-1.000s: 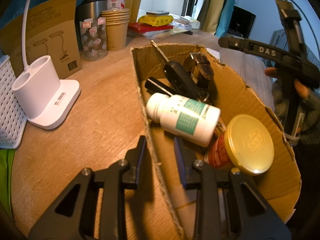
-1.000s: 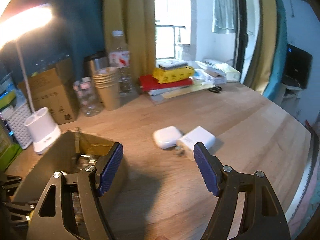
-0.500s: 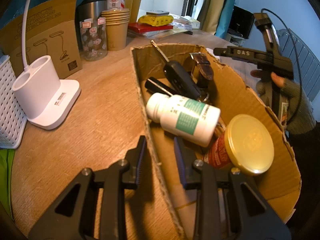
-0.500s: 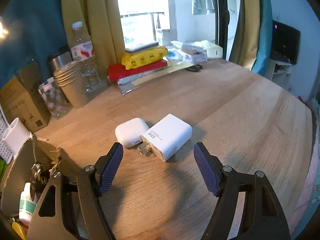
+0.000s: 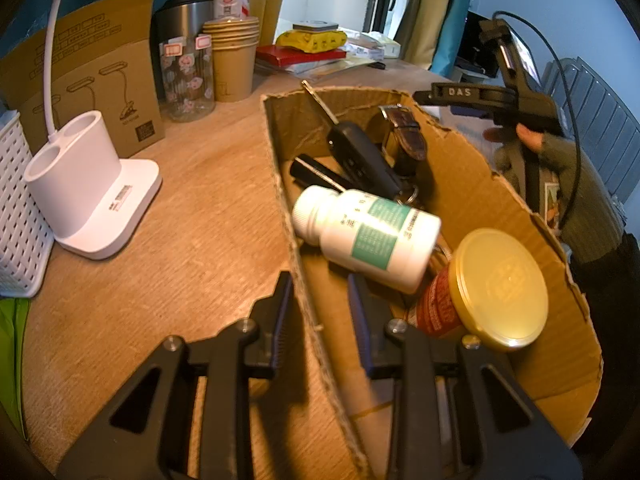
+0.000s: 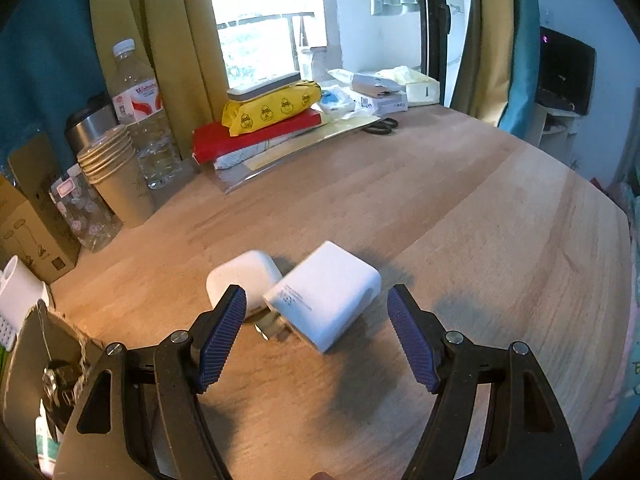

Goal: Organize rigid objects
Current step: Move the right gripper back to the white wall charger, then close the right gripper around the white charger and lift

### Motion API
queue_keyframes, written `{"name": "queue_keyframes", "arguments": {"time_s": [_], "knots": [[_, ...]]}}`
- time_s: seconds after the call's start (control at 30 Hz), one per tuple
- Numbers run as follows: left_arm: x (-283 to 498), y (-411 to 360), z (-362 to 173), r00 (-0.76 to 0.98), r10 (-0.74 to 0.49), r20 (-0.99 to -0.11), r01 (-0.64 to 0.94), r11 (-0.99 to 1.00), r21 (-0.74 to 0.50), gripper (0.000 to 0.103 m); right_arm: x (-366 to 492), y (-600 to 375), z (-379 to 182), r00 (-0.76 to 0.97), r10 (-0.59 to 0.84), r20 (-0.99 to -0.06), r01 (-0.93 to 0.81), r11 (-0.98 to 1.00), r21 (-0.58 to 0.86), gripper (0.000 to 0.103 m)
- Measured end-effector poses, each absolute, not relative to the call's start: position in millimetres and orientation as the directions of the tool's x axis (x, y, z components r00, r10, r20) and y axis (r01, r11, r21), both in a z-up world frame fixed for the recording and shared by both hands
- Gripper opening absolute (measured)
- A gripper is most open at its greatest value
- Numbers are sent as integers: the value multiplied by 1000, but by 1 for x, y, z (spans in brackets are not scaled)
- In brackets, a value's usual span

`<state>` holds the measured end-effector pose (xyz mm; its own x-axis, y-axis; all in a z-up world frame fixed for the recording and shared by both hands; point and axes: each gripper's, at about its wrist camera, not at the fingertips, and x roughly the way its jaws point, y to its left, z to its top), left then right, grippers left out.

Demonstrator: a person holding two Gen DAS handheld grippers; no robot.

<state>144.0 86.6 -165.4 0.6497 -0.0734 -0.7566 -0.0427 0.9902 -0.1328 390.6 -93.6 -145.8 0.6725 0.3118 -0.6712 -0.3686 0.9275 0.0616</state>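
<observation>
My left gripper (image 5: 320, 308) straddles the left wall of an open cardboard box (image 5: 276, 152), one pad outside and one inside, shut on that wall. In the box lie a white pill bottle (image 5: 368, 232), a red jar with a gold lid (image 5: 500, 288), a black car key (image 5: 360, 156) and a brown-strapped watch (image 5: 404, 136). My right gripper (image 6: 314, 336) hangs open just above the table. A white charger (image 6: 328, 292) lies just ahead of its pads, touching neither. A white earbud case (image 6: 244, 276) lies beside the charger, behind the left fingertip.
A white lamp base (image 5: 88, 188), a white basket (image 5: 16, 208), a cardboard package (image 5: 88, 64), a patterned glass jar (image 5: 186, 76) and stacked paper cups (image 5: 234, 60) stand left of the box. Books and a yellow pack (image 6: 272, 108) and scissors (image 6: 380, 125) lie at the back. The table edge curves at right.
My right gripper has swung away from the box and down toward the charger and earbud case, which now sit close before its open fingers. The left gripper has not moved.
</observation>
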Motion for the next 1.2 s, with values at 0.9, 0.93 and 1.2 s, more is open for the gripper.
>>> {"name": "queue_keyframes", "arguments": {"time_s": [0.9, 0.93, 1.2], "knots": [[144, 87, -165, 650, -72, -757, -44, 990, -131, 29, 428, -90, -168, 620, 193, -761, -287, 958, 9, 70], [144, 87, -165, 650, -70, -757, -44, 991, -130, 29, 427, -90, -168, 620, 199, -759, -289, 957, 14, 68], [145, 90, -164, 650, -68, -757, -46, 991, -129, 29, 420, -98, -166, 616, 231, -753, -308, 950, 40, 60]]}}
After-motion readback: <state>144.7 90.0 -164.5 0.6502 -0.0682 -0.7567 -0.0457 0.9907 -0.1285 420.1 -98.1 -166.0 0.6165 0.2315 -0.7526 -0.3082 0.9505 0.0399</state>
